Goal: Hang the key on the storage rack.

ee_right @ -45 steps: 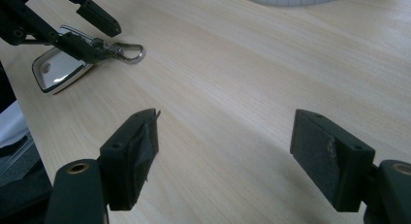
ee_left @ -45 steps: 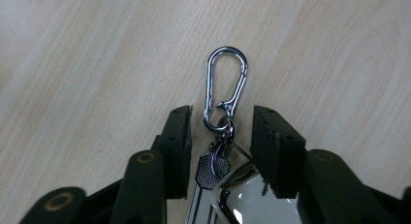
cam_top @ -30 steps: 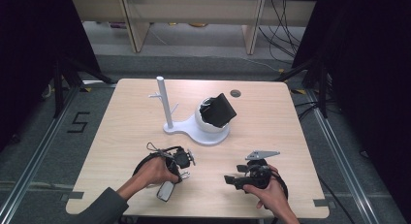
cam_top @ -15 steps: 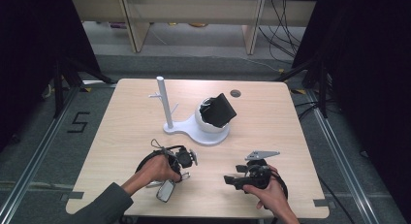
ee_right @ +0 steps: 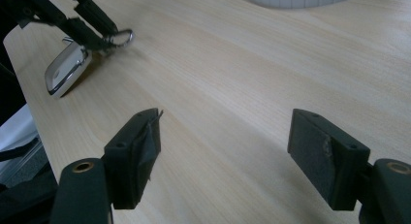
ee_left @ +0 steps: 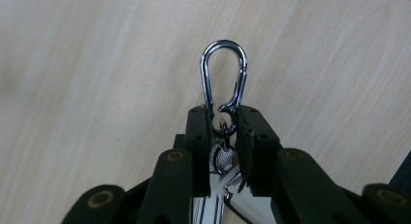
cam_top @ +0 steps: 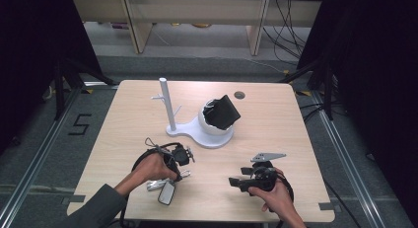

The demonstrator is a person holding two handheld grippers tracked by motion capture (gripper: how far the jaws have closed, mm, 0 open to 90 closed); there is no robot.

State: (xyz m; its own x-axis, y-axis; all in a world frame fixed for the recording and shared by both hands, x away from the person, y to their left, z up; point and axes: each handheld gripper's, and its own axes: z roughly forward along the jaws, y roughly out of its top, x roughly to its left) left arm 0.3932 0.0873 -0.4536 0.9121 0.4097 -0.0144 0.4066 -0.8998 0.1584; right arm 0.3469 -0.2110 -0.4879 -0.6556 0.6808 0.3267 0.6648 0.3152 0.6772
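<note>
Your left gripper (ee_left: 224, 136) is clamping the carabiner (ee_left: 224, 76) at its lower end, so its loop is staying free for hanging; it is shiny steel, with a key fob (cam_top: 166, 192) dangling below, just above the table (cam_top: 296, 119). Your right gripper (ee_right: 225, 156) is resting with jaws apart. Farther away, the stand (cam_top: 167, 107) is waiting.

Pale wooden bench (cam_top: 276, 134), a small dark round grommet (cam_top: 239, 95) near its far edge; on it sits a white stand (cam_top: 197, 132) mid-board, a key bunch (cam_top: 165, 188) lying at the near edge
</note>
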